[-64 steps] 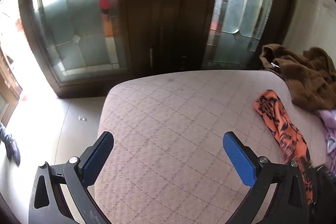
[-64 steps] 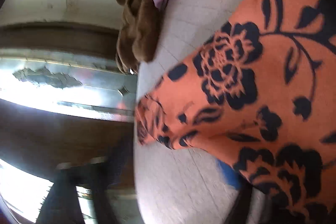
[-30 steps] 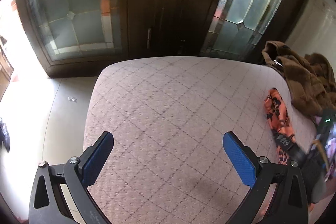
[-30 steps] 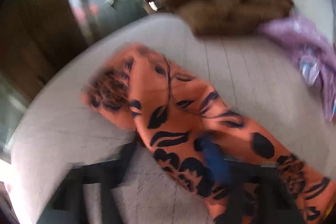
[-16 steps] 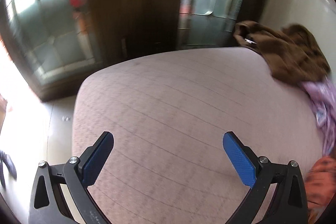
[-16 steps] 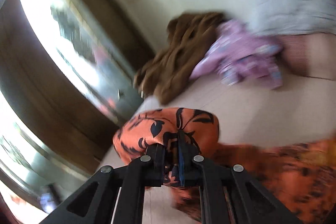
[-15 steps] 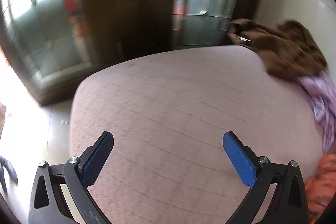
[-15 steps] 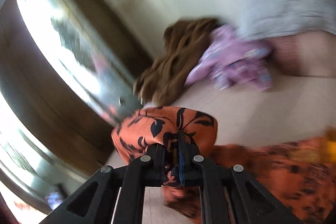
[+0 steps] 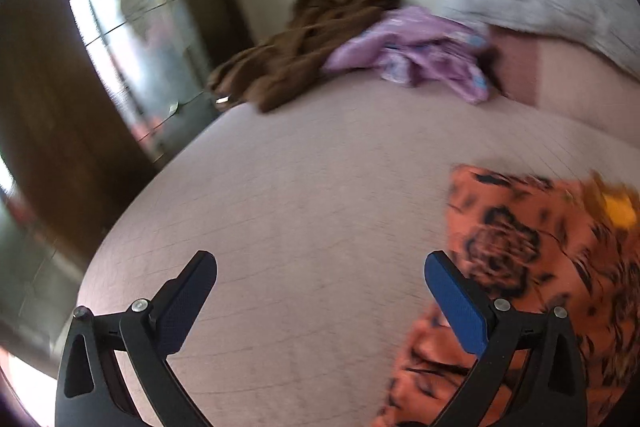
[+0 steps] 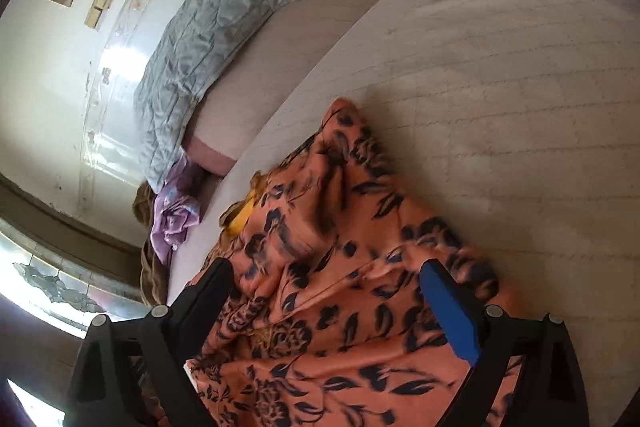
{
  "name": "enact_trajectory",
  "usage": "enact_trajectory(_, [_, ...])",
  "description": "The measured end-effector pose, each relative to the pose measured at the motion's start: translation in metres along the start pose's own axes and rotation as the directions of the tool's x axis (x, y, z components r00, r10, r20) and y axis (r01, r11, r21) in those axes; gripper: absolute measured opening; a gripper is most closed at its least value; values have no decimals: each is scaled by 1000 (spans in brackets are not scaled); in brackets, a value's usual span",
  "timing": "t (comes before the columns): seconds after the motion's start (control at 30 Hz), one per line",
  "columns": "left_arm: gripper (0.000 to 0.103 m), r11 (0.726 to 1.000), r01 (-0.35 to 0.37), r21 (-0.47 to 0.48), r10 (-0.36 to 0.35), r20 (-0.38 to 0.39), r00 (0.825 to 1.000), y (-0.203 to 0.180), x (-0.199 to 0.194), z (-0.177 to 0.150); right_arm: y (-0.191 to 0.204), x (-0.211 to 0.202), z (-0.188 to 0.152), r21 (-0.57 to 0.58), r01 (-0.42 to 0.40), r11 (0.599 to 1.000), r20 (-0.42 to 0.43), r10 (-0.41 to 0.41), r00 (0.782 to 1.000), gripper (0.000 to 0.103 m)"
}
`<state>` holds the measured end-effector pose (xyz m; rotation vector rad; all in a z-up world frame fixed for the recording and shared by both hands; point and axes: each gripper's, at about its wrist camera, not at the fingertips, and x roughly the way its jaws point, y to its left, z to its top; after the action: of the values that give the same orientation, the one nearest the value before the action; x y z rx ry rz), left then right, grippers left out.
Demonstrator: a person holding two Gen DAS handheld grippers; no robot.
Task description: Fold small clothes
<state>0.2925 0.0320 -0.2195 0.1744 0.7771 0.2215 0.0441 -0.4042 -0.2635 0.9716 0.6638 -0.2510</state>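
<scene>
An orange garment with a black flower print (image 10: 336, 267) lies crumpled on the pinkish quilted bed (image 10: 520, 67). My right gripper (image 10: 326, 297) hovers over it, its jaws opening wide; the cloth lies below and between the fingers, and the pads do not press it. In the left wrist view the same orange garment (image 9: 540, 267) lies at the lower right, partly behind the right finger (image 9: 456, 307). My left gripper (image 9: 320, 301) is open over bare bed surface (image 9: 300, 207), with nothing between its fingers.
A brown fleece garment (image 9: 304, 43) and a purple garment (image 9: 416, 55) lie piled at the bed's far edge. A grey quilted pillow (image 10: 216, 39) leans on the wall. Dark wooden doors with glass panes (image 9: 120, 27) stand at left. A yellow bit (image 10: 244, 215) peeks from the orange cloth.
My right gripper, shut on a fold of the orange garment half a second ago, has let it go and opened. Both views have swung round toward the pillow end of the bed.
</scene>
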Motion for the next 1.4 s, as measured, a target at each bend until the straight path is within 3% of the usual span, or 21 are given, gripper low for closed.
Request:
enact_trajectory(0.1, [103, 998, 24, 51, -23, -28, 999, -14, 7, -5, 16, 13, 13, -52, -36, 998, 20, 37, 999, 96])
enact_trajectory(0.17, [103, 997, 14, 70, -12, -37, 999, -19, 10, -8, 27, 35, 21, -84, -41, 996, -11, 41, 999, 95])
enact_trajectory(0.23, [103, 997, 8, 81, -4, -51, 999, -23, 15, -10, 33, 48, 28, -100, 14, 995, -17, -16, 1000, 95])
enact_trajectory(0.3, [103, 997, 31, 77, -25, -72, 997, -24, 20, -8, 36, 69, 36, -101, 51, 994, -44, -56, 997, 87])
enact_trajectory(0.37, [103, 996, 44, 80, -37, -91, 995, -28, 22, -11, 32, 87, 36, -89, 65, 994, -92, -73, 993, 60])
enact_trajectory(0.4, [103, 995, 39, 94, -31, -91, 995, -31, 23, -13, 32, 100, 37, -94, 66, 993, -137, -79, 987, 56])
enact_trajectory(0.47, [103, 993, 32, 113, -22, -88, 996, -34, 25, -16, 38, 120, 33, -126, 76, 989, -214, -102, 971, 24])
enact_trajectory(0.53, [103, 993, 33, 112, -23, -90, 996, -34, 26, -15, 46, 115, 30, -131, 63, 989, -204, -89, 975, 20])
enact_trajectory(0.57, [103, 993, 33, 110, -23, -92, 996, -33, 26, -15, 60, 99, 31, -156, 7, 988, -153, -31, 988, 18])
enact_trajectory(0.7, [103, 995, 27, 91, -18, -103, 995, -26, 30, -12, 96, 43, 30, -293, -8, 956, 14, 12, 1000, 18])
enact_trajectory(0.77, [103, 996, 26, 90, -16, -109, 994, -25, 31, -12, 93, 34, 29, -321, 44, 946, 52, -29, 998, 19])
enact_trajectory(0.83, [103, 994, 10, 106, 1, -110, 994, -26, 32, -14, 78, 53, 29, -342, 118, 932, -12, -130, 991, 23])
enact_trajectory(0.9, [103, 993, 3, 122, 11, -114, 993, -28, 31, -18, 52, 85, 27, -341, 246, 907, -101, -295, 950, 25])
enact_trajectory(0.93, [103, 992, 4, 125, 11, -115, 993, -27, 31, -19, 39, 95, 26, -318, 278, 906, -144, -336, 931, 26])
enact_trajectory(0.97, [103, 992, 2, 127, 13, -113, 993, -26, 31, -19, 27, 97, 24, -268, 249, 931, -174, -301, 938, 27])
enact_trajectory(1.07, [103, 991, -9, 132, 21, -94, 995, -24, 23, -18, 16, 73, 21, -165, 183, 969, -120, -204, 972, 30])
enact_trajectory(1.17, [103, 989, 10, 146, 0, -68, 998, -28, 11, -18, 28, 53, 19, -247, 186, 951, -12, -195, 981, 31])
enact_trajectory(1.23, [103, 982, 21, 186, -4, -93, 996, -35, 13, -23, 42, 47, 16, -285, 166, 944, 32, -164, 986, 31])
enact_trajectory(1.3, [103, 974, 36, 226, -3, -143, 990, -41, 20, -31, 47, 55, 12, -287, 144, 947, -3, -151, 989, 31])
enact_trajectory(1.4, [103, 973, 51, 224, -17, -150, 988, -36, 16, -38, 30, 89, 4, -262, 169, 950, -190, -222, 956, 32])
